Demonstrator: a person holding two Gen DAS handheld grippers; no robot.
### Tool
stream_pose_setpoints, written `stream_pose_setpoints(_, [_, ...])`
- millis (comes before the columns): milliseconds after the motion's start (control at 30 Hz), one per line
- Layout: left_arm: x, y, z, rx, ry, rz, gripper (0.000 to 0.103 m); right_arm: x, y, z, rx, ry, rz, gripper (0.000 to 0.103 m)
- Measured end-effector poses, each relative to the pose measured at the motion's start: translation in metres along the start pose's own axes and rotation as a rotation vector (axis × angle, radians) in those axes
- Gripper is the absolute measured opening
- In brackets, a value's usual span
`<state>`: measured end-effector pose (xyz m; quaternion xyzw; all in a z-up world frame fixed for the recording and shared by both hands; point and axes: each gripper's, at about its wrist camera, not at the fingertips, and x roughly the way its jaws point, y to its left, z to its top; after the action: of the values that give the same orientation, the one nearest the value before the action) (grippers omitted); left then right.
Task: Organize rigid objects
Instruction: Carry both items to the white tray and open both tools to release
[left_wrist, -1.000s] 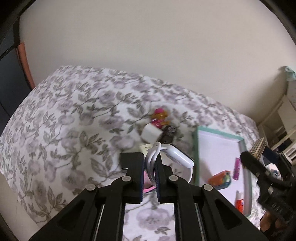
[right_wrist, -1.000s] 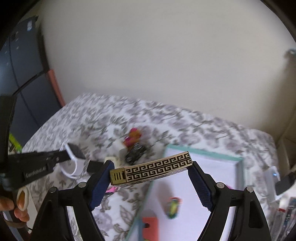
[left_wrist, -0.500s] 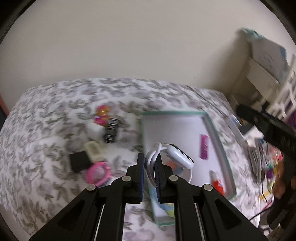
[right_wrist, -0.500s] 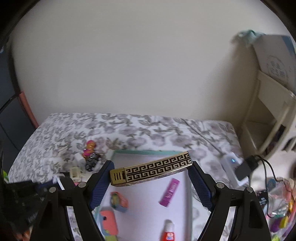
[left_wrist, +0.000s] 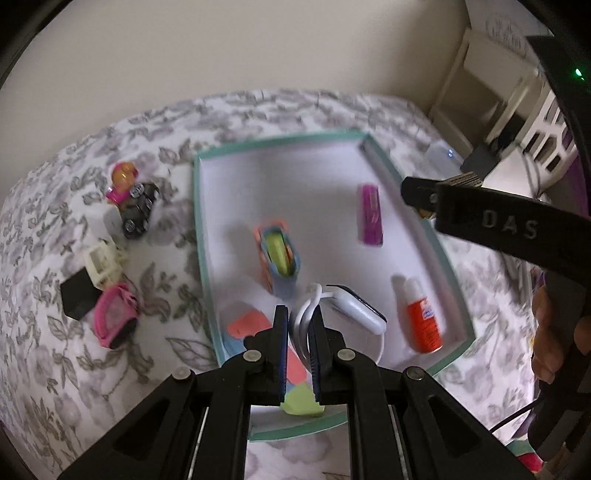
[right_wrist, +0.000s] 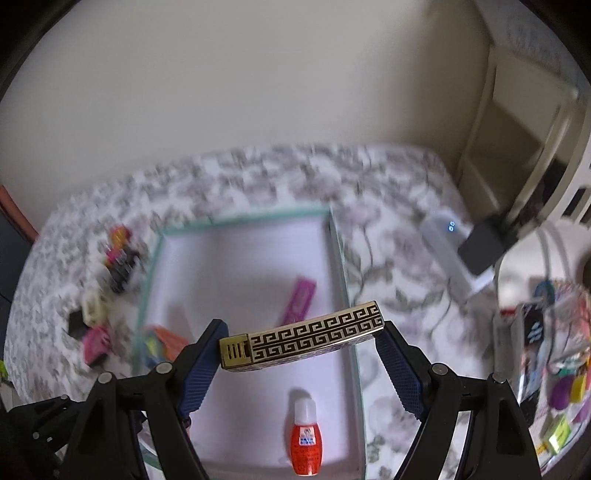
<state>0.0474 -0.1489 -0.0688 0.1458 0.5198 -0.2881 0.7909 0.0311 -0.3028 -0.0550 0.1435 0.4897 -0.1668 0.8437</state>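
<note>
Gold-patterned bar (right_wrist: 301, 339) clamped in my right gripper (right_wrist: 299, 354), white watch (left_wrist: 354, 314) pinched in my left gripper (left_wrist: 298, 339), both apparently over the tray (left_wrist: 439, 254); lowering and release next.

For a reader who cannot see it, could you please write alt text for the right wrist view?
The right gripper holds a gold bar with a black key pattern end to end, above a teal-rimmed white tray on a floral bedspread. An orange-red glue bottle and a magenta packet lie in the tray, and blurred small toys sit left of it.

Black plastic linkages — silver screws, ribbed blue jaws
</note>
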Motion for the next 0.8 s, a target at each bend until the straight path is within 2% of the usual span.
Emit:
stream_pose_setpoints(333, [0.030,-0.007,-0.006,0.042,0.048,0.068,0.011,0.044,-0.005,-0.019,0.030,0.139,-0.003,0.084])
stream_pose_setpoints(633, [0.038,-0.004,-0.006,0.048,0.066,0.086,0.012,0.047,0.004,-0.022,-0.015,0.156,-0.059,0.084])
stream_pose_setpoints(800, [0.038,-0.006,-0.007,0.061,0.066,0.093,0.012,0.044,0.006,-0.021,-0.002,0.160,-0.003,0.084])
